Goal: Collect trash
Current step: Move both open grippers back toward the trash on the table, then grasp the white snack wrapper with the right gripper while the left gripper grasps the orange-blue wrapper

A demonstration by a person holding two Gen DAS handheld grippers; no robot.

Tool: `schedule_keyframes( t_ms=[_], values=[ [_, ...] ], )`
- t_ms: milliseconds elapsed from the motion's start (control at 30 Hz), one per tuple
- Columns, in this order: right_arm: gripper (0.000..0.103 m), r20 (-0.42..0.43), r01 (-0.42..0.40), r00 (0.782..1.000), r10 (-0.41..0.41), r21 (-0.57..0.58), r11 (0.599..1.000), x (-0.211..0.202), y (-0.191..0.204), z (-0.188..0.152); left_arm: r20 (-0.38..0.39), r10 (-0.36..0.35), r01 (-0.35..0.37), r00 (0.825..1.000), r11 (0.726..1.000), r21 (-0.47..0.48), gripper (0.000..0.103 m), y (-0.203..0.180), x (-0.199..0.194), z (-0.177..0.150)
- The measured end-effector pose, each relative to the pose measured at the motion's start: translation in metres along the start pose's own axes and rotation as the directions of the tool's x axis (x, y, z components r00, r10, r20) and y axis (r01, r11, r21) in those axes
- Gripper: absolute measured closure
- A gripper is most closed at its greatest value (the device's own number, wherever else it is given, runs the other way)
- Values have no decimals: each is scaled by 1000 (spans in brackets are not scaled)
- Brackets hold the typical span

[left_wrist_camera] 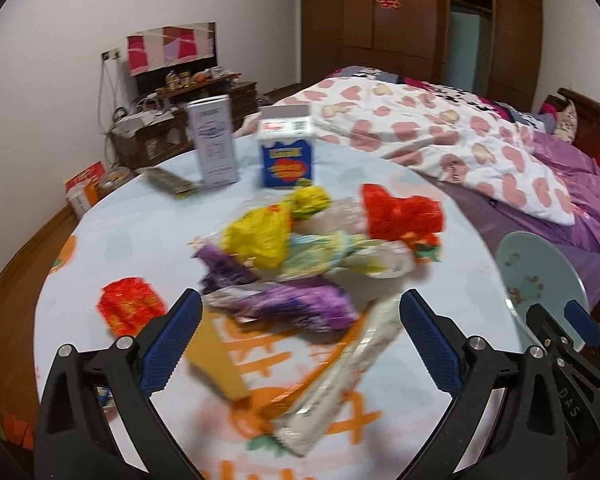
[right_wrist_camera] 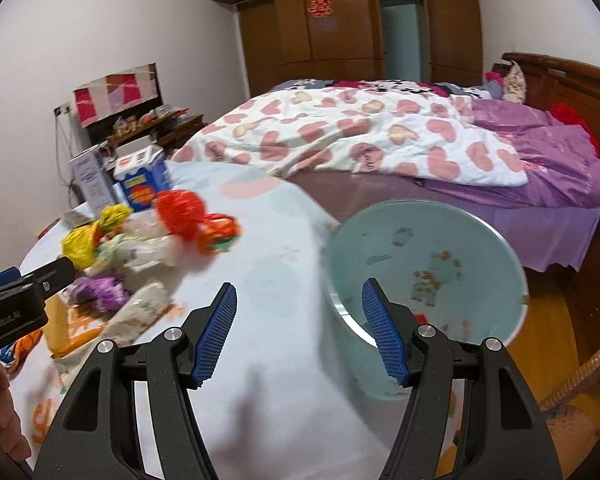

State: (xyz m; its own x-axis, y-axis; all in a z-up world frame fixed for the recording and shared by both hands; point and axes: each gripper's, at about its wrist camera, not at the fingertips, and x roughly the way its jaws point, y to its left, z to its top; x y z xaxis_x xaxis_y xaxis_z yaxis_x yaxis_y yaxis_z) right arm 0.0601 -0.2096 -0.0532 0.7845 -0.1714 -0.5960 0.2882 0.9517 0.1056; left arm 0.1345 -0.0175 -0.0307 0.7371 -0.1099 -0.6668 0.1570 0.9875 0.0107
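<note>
A heap of crumpled wrappers lies in the middle of the round table (left_wrist_camera: 140, 232): yellow (left_wrist_camera: 260, 236), red (left_wrist_camera: 400, 212), purple (left_wrist_camera: 292, 304) and a long white one (left_wrist_camera: 340, 380). A red packet (left_wrist_camera: 130, 308) lies apart at the left. My left gripper (left_wrist_camera: 300, 304) is open wide just short of the purple wrapper, its pads pressing on nothing. A pale green bin (right_wrist_camera: 480, 248) stands past the table's right edge. My right gripper (right_wrist_camera: 300, 286) is open and holds nothing, hanging over the table edge beside the bin. The same heap (right_wrist_camera: 140, 248) shows at the left in the right wrist view.
A blue carton (left_wrist_camera: 286, 160) and a white box (left_wrist_camera: 214, 140) stand upright at the table's far side. A tan card (left_wrist_camera: 216, 360) lies by my left finger. A bed with a heart-print quilt (right_wrist_camera: 360, 136) runs behind the table and bin. A person's hand (right_wrist_camera: 0, 420) holds the left gripper.
</note>
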Motion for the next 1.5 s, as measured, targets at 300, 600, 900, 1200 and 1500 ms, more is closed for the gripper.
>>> schedule_keyframes(
  t_ms=[300,600,900,1200,1500],
  values=[
    [38,-38,-65,997,63,-50,997,6,45,-7,-48,71,-74,996,994,-75,6,55,12,-9],
    [38,-111,-129,987,119,-87,988,17,87,-17,-95,137,-149,986,980,-135,6,130,14,-37],
    [36,-207,-203,960,189,-50,978,40,132,-21,-126,165,-184,978,971,-152,6,162,19,-56],
    [41,-287,-172,945,158,-26,985,60,148,-25,-161,211,-221,964,974,-49,6,148,31,-57],
    [76,-292,-188,941,171,-33,982,60,139,-24,-184,230,-238,956,971,-22,6,145,35,-59]
  ],
)
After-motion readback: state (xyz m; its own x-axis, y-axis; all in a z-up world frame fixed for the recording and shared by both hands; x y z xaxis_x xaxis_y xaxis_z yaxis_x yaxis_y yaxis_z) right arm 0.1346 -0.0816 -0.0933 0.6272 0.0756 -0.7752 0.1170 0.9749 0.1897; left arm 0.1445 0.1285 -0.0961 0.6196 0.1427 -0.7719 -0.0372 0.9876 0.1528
